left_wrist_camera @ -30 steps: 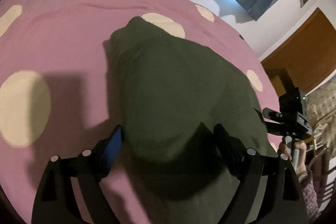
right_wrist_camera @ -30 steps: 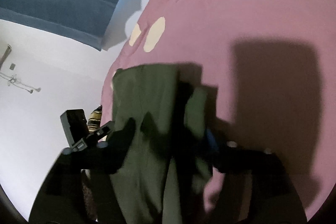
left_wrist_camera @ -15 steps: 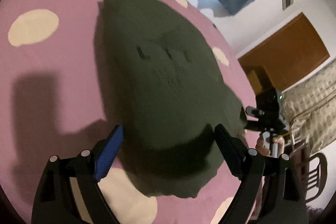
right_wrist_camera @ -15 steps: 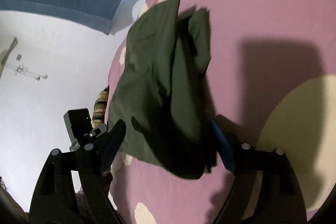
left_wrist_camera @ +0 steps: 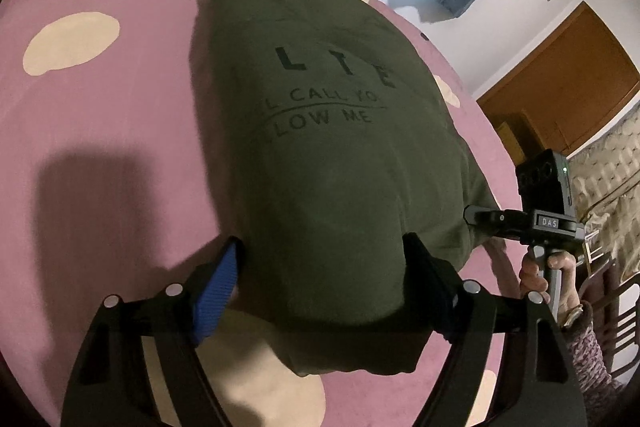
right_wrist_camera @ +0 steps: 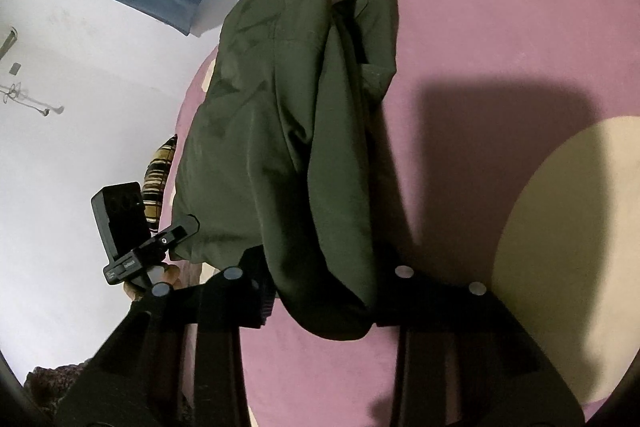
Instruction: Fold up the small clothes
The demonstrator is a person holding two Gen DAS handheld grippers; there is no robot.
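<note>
Shirt point(left_wrist_camera: 328, 155) is lying print-up on the pink spotted bed point(left_wrist_camera: 100, 131), near hem toward me. Left tongs point(left_wrist_camera: 320, 275) stand wide open, straddling that hem without pinching. Right tongs point(right_wrist_camera: 320, 291) have just been closing, bunched side fold between them; can't tell if the pads actually bite yet. My guess: both set at the hem corners so I can lift and fold it over.
</note>
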